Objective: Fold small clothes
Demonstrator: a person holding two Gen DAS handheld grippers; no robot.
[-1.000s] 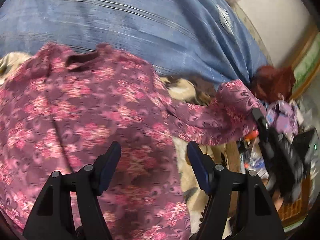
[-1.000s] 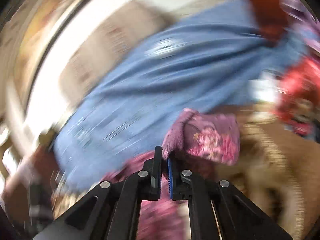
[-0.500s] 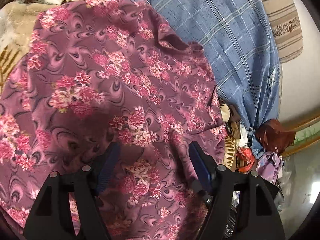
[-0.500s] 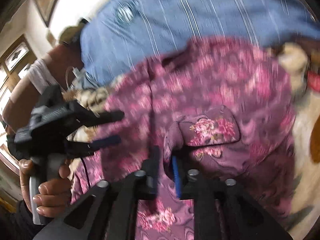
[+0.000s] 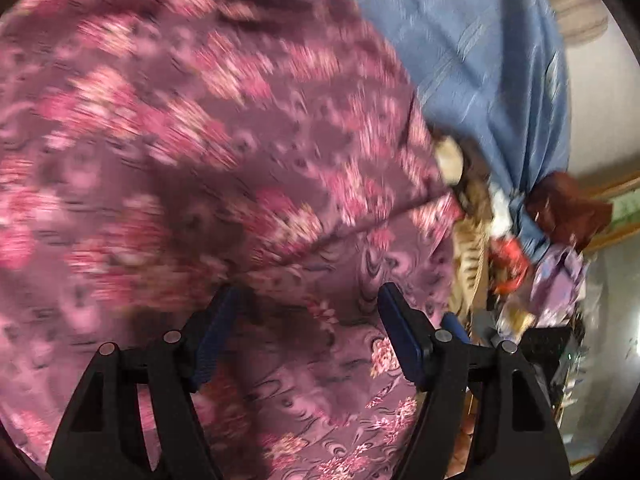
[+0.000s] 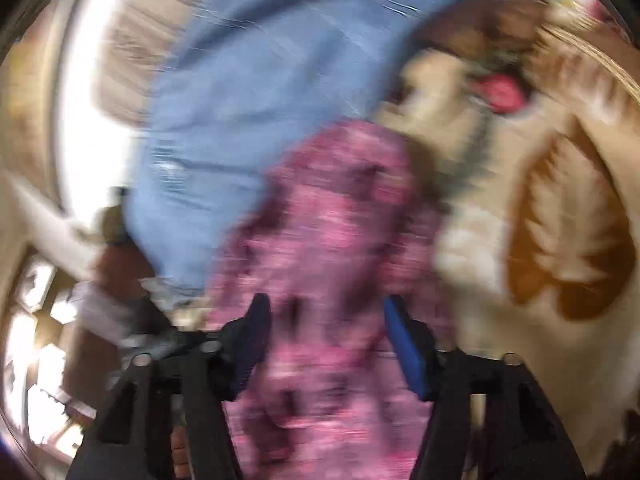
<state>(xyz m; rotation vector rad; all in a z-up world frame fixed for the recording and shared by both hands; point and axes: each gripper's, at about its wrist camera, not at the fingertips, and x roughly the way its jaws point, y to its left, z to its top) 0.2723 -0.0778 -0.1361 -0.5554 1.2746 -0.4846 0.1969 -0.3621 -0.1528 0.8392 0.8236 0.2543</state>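
Surface: cream leaf-print blanket (image 6: 520, 240), blue checked cloth (image 5: 480, 60) along its far edge | floral garment (image 5: 200, 140) spread on blanket | left gripper (image 5: 304, 320): jaws wide apart, nothing gripped, garment beneath | right gripper (image 6: 324, 332): jaws just opened, garment between, unpinched; view blurred

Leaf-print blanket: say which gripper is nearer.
Right. The right gripper, jaws just opening around the floral garment, has the blanket beside it; the left gripper is mid-garment, blanket past the edge.
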